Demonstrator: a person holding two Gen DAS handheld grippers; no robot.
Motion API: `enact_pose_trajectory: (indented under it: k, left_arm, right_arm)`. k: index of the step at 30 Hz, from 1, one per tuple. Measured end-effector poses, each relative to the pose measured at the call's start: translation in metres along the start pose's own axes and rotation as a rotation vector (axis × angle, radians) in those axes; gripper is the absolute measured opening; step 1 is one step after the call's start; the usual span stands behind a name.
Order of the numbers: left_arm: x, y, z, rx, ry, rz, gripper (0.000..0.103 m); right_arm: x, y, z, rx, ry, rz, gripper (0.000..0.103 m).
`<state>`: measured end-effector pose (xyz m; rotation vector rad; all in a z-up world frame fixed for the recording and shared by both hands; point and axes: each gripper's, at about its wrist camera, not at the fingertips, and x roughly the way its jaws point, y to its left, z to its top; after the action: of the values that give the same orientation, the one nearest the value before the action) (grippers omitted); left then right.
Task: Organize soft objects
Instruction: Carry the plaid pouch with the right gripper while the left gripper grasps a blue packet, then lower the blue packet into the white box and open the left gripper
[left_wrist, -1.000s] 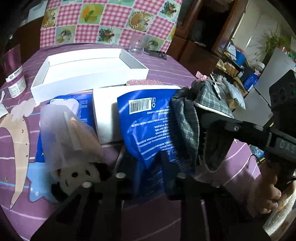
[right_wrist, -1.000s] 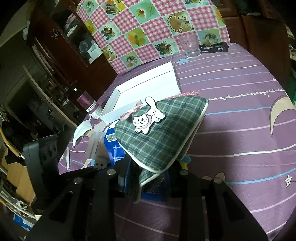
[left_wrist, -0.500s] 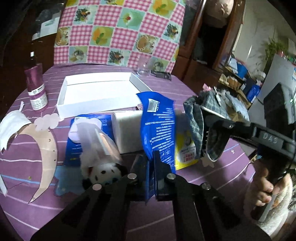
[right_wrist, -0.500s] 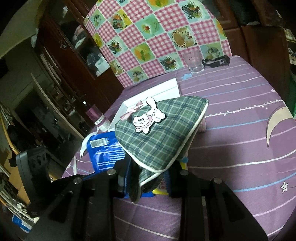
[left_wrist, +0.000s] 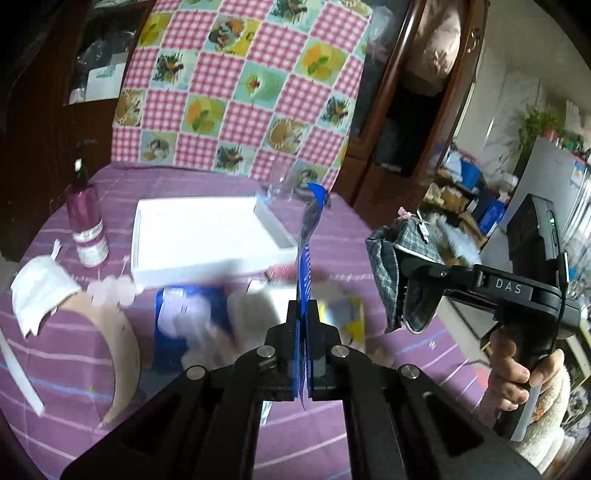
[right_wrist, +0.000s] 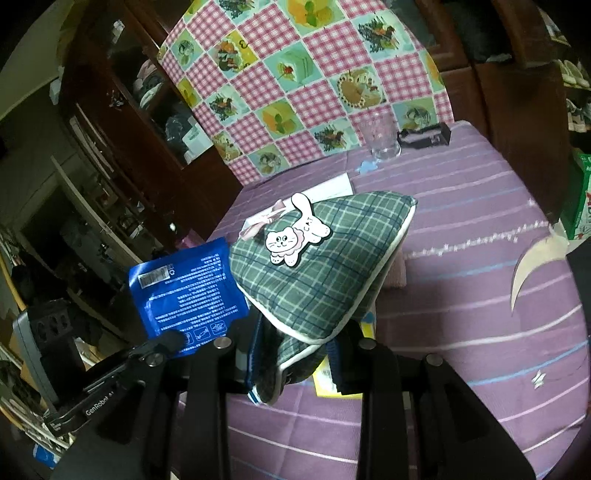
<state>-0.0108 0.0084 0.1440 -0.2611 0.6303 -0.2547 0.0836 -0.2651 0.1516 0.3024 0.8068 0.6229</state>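
My left gripper (left_wrist: 303, 317) is shut on a flat blue packet (left_wrist: 308, 236), which stands edge-on above the table. From the right wrist view the same blue packet (right_wrist: 184, 291) shows its printed face, with the left gripper (right_wrist: 171, 339) pinching its lower edge. My right gripper (right_wrist: 295, 354) is shut on a green plaid pouch (right_wrist: 325, 273) that bears a white cat patch and is lifted off the table. In the left wrist view the plaid pouch (left_wrist: 391, 258) hangs from the right gripper (left_wrist: 406, 291) at the right.
A white open box (left_wrist: 207, 240) lies at the back of the purple table. A maroon bottle (left_wrist: 86, 229) and a white mask (left_wrist: 37, 291) are at the left. Another blue packet (left_wrist: 184, 325) and a yellow packet (left_wrist: 349, 321) lie below my grippers. A glass (right_wrist: 380, 136) stands at the far edge.
Both grippers have risen. The left jaws closed on the blue packet and lifted it off the table, turning it edge-on. The plaid pouch stayed in the right gripper.
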Motion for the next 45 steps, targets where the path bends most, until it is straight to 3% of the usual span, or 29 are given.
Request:
enact_pose_trajectory:
  k: [9, 17, 23, 29, 34, 36, 39, 41, 45]
  left_arm:
    - [0.030, 0.022, 0.072, -0.067, -0.067, 0.013, 0.001]
    - [0.094, 0.071, 0.113, -0.186, -0.054, 0.003, 0.001]
    - [0.150, 0.125, 0.117, -0.292, 0.032, 0.066, 0.001]
    - [0.189, 0.167, 0.095, -0.357, 0.166, 0.092, 0.001]
    - [0.208, 0.178, 0.079, -0.349, 0.280, 0.210, 0.001]
    - [0.213, 0.181, 0.075, -0.347, 0.332, 0.238, 0.001]
    - [0.221, 0.181, 0.069, -0.285, 0.415, 0.376, 0.001]
    - [0.222, 0.183, 0.067, -0.263, 0.440, 0.449, 0.001]
    - [0.220, 0.190, 0.067, -0.245, 0.436, 0.515, 0.001]
  right_arm:
    - [0.056, 0.008, 0.077, 0.066, 0.027, 0.021, 0.032]
    - [0.126, -0.007, 0.132, 0.139, 0.043, 0.038, 0.032]
    - [0.190, -0.014, 0.150, 0.185, 0.103, -0.005, 0.032]
    - [0.249, -0.013, 0.122, 0.082, 0.263, -0.054, 0.032]
    - [0.273, -0.026, 0.102, 0.060, 0.426, -0.130, 0.032]
    - [0.273, -0.028, 0.098, 0.059, 0.426, -0.139, 0.032]
    - [0.271, -0.025, 0.097, 0.040, 0.430, -0.159, 0.032]
    - [0.271, -0.024, 0.097, 0.038, 0.428, -0.169, 0.032]
    - [0.280, -0.028, 0.094, 0.093, 0.419, -0.115, 0.032]
